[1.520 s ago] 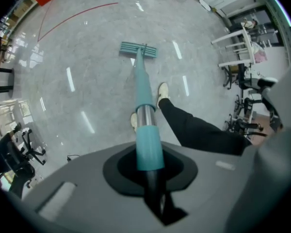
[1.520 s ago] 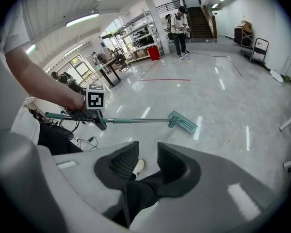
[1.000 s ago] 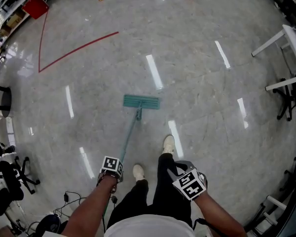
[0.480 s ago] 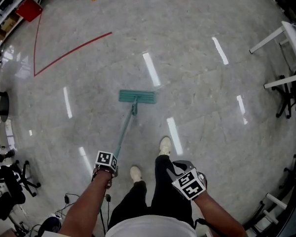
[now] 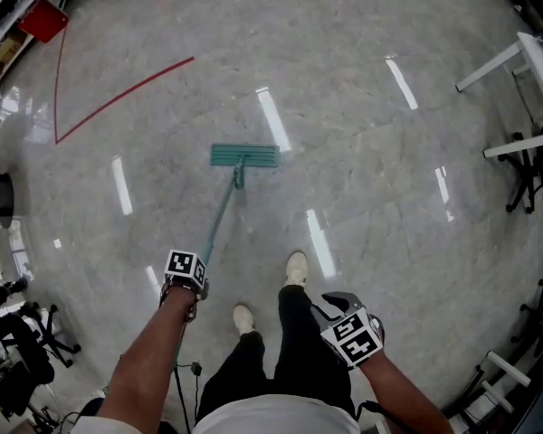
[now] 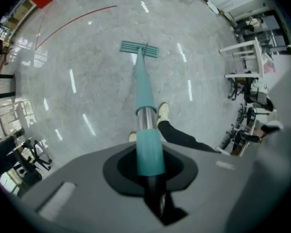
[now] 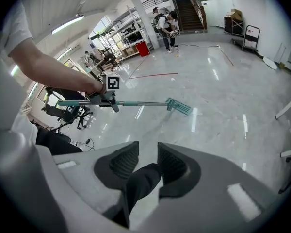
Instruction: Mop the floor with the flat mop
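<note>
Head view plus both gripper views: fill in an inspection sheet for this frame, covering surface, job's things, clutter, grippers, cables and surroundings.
Surface: glossy grey floor, red line at far left.
Job's things: flat mop, head flat on the floor, handle slanting back to the person.
Clutter: red bin at the far edge.
Grippers: left hand-held gripper shut on the handle; right hand-held gripper open, holding nothing.
Cables: black cable on the floor by the person's left arm.
Surroundings: white table at right, office chairs at left, people far off.
</note>
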`<action>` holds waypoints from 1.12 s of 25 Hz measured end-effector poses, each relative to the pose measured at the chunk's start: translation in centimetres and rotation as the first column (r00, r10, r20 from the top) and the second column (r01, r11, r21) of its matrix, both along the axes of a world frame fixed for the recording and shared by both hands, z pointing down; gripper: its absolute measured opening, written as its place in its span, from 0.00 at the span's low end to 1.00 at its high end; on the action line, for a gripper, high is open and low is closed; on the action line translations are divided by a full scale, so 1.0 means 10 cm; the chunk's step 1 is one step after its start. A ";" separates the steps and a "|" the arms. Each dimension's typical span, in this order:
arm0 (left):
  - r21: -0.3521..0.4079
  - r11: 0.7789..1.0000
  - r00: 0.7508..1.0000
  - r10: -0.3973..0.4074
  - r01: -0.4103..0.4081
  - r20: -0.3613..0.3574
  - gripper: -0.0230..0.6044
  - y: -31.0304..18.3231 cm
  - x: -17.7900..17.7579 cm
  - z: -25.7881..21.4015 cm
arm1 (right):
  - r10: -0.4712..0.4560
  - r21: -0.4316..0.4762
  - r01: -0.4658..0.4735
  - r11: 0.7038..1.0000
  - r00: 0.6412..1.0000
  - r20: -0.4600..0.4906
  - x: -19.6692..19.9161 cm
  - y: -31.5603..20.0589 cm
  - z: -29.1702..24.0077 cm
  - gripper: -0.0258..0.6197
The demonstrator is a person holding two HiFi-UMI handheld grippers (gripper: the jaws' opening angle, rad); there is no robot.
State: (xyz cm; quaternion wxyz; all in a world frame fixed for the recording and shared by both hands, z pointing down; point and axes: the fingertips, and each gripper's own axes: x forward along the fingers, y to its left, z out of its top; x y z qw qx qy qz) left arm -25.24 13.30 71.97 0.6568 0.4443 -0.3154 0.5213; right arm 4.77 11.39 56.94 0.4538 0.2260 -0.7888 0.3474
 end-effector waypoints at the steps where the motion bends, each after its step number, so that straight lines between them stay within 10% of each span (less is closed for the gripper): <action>1: 0.000 1.000 1.000 0.001 -0.001 0.002 0.13 -0.09 0.01 0.00 | 0.005 -0.002 -0.005 1.000 1.000 0.001 0.03 -0.03 0.01 0.23; 28: 0.029 1.000 0.999 -0.009 0.008 0.044 0.13 -2.09 0.23 0.10 | 0.064 -0.066 -0.065 0.996 0.998 -0.020 0.71 -0.21 0.08 0.23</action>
